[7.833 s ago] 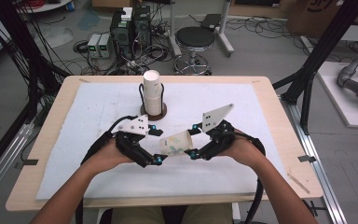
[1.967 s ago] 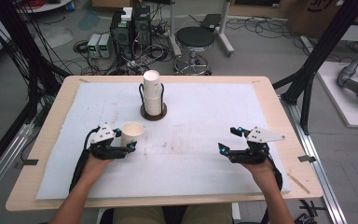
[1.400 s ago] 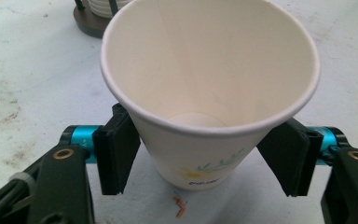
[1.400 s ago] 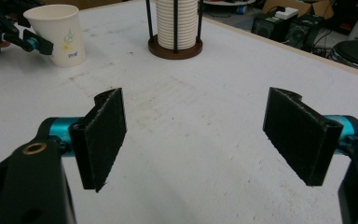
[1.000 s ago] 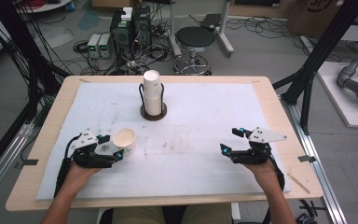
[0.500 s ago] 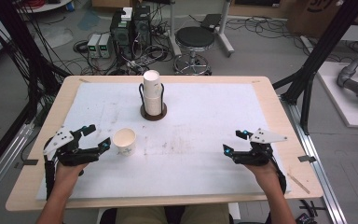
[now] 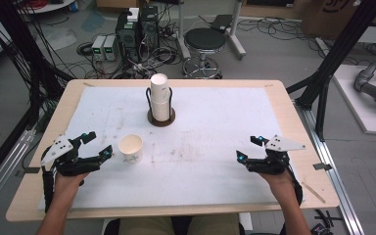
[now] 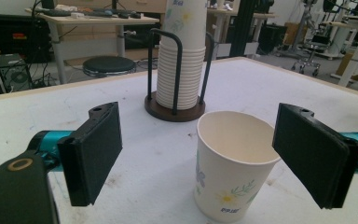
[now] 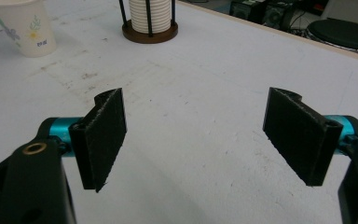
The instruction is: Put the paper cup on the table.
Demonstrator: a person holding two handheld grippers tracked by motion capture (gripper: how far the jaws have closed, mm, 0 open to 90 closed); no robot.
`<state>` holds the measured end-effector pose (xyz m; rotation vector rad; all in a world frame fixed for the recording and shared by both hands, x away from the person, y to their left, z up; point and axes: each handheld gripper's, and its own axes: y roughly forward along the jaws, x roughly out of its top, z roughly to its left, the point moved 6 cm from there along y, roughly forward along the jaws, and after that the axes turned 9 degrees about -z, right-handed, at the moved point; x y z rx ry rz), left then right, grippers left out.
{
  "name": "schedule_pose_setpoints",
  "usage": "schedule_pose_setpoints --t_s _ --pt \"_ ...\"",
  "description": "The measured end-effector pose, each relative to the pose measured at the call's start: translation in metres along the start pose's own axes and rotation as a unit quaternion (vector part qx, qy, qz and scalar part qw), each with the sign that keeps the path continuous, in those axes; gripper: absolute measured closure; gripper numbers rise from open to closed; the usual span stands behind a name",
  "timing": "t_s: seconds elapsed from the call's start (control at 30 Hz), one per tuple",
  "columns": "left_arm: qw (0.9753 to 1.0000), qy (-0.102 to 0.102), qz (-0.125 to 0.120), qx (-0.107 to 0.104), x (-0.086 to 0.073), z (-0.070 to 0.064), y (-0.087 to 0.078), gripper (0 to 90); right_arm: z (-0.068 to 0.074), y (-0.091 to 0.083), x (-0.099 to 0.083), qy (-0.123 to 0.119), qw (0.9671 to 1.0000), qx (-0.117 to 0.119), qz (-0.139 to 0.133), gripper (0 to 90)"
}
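Left gripper (image 7: 99, 145) gapes wide, empty — upright paper cup (image 7: 130, 149) sits just right of its tips, nearer than the open, empty right gripper (image 7: 247, 149).

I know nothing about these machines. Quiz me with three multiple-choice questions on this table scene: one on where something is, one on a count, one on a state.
1. Where does the single white flower-printed paper cup stand?
A. inside the rack
B. on the white mat, just right of the left claw
C. beside the right claw

2. How many loose cups stand on the white mat, outside the dark wire rack with stacked cups?
A. one
B. two
C. three

3. How is the left claw?
A. shut on the cup
B. open, jaws apart and off the cup
C. shut on nothing

Answers: 1 B, the high view shows it there. 2 A, one cup stands apart. 3 B, the left gripper view shows gaps on both sides.
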<state>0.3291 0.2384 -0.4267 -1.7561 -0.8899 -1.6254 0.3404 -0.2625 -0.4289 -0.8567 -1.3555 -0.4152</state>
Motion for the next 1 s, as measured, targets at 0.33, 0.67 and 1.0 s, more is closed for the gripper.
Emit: schedule_pose_setpoints --t_s 0.33,0.67,1.0 --pt "1.0000 0.002 0.004 -0.004 -0.0011 -0.0010 0.0028 15.9 0.0008 -0.0023 -0.0008 -0.004 1.0000 -0.001 0.000 21.7" --pt "1.0000 0.002 0.004 -0.003 -0.0012 -0.0010 0.0017 16.5 0.0010 -0.0014 -0.0006 -0.005 1.0000 0.001 0.000 21.7" --pt "1.0000 0.002 0.002 0.001 -0.0009 0.0000 0.0001 16.4 0.0012 -0.0001 0.0001 -0.003 1.0000 0.004 0.000 21.7"
